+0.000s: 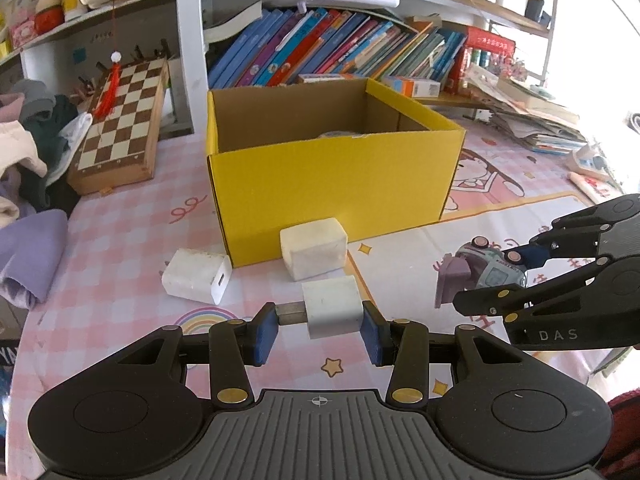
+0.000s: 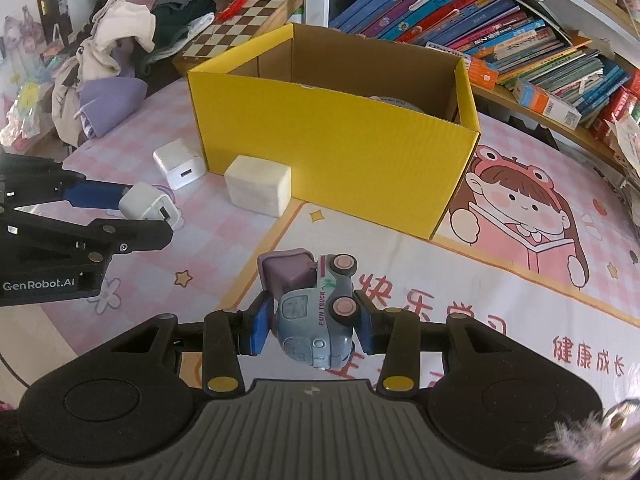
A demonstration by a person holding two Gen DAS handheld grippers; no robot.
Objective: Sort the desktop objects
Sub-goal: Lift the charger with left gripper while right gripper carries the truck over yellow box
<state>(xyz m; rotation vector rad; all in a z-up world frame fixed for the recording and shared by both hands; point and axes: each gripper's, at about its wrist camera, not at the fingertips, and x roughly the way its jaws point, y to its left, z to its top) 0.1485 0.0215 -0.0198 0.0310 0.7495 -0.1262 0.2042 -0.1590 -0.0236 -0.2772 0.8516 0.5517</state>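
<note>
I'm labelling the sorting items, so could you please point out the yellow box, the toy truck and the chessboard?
yellow box (image 1: 332,184): left wrist view, on its front wall.
toy truck (image 2: 316,316): right wrist view, on its grey-blue side.
chessboard (image 1: 120,120): left wrist view, on its checkered top.

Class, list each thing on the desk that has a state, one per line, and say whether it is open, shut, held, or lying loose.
Yellow box: open, upright on the desk.
Small charger: held in the left hand-held gripper.
Toy truck: held tilted in the right hand-held gripper.
Large charger: lying loose.
White block: loose, beside the box.
Chessboard: folded shut.
</note>
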